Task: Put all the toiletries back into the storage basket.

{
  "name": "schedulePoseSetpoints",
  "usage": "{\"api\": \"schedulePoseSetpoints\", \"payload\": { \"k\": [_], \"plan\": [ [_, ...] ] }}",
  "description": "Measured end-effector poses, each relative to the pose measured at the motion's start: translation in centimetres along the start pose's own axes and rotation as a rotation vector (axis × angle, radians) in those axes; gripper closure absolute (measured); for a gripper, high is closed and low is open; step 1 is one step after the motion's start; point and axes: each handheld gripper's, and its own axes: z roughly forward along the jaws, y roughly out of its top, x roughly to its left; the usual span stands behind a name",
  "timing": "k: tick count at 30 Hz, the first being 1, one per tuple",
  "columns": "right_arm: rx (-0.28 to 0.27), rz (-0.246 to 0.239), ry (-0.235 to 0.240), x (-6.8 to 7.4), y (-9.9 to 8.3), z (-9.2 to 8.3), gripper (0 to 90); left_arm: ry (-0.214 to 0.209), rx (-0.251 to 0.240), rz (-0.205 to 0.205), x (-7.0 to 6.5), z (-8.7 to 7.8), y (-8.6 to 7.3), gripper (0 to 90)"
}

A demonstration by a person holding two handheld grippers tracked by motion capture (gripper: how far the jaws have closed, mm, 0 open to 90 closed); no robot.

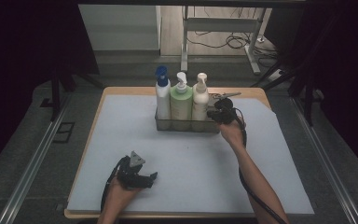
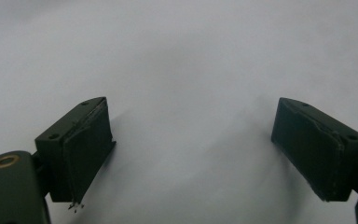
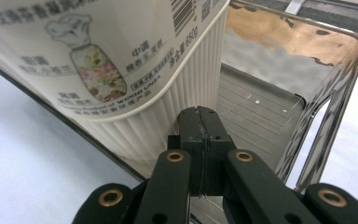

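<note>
- Setting: a desk (image 1: 121, 121) covered by a pale sheet carries a clear plastic caddy (image 1: 212, 126) near its far edge, seen from the high view.
- Contents: three pump bottles stand upright in a row inside the caddy, each just beside the next: a white bottle with a blue pump (image 1: 162, 95) at the left, a green bottle (image 1: 181, 102) in the middle, and a cream bottle (image 1: 200, 100) at the right.
- Free space: the right gripper view shows the caddy's right end (image 3: 279, 107) unoccupied, with bare ribbed floor beyond the cream bottle (image 3: 121, 70).
- Right gripper (image 3: 200, 126): its fingers are pressed fully together with nothing between them, the tips inside the caddy's right end, just beside the cream bottle's ribbed base. Whether they touch the bottle cannot be told.
- Left gripper (image 2: 191, 149): its fingers stand wide apart and hold nothing, over bare sheet; in the high view the left gripper (image 1: 137, 175) rests low at the near left of the desk, well apart from the caddy.
- Progress, as a judgement: the bottles appear already seated, and the right fingers, empty, suggest the placement of the cream bottle is finished.
- Remaining, as a judgement: drawing the right gripper clear of the caddy; the empty end could take one more item, though none lies on the desk.
</note>
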Motion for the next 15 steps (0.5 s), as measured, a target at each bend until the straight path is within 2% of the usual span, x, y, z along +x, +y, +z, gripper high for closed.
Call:
{"api": "schedulePoseSetpoints", "payload": {
  "k": [5, 10, 15],
  "plan": [
    [0.002, 0.005, 0.002, 0.0, -0.19, 0.08, 89.0, 0.0, 0.0, 0.0, 0.0, 0.0, 0.0, 12.0],
    [0.002, -0.008, -0.025, -0.02, -0.16, -0.07, 82.5, 0.001, -0.001, 0.0, -0.01, 0.0, -0.01, 12.0],
    [0.002, -0.009, -0.03, -0.2, -0.15, -0.54, 76.7, 0.001, -0.001, 0.0, -0.01, 0.0, -0.01, 12.0]
  ]
}}
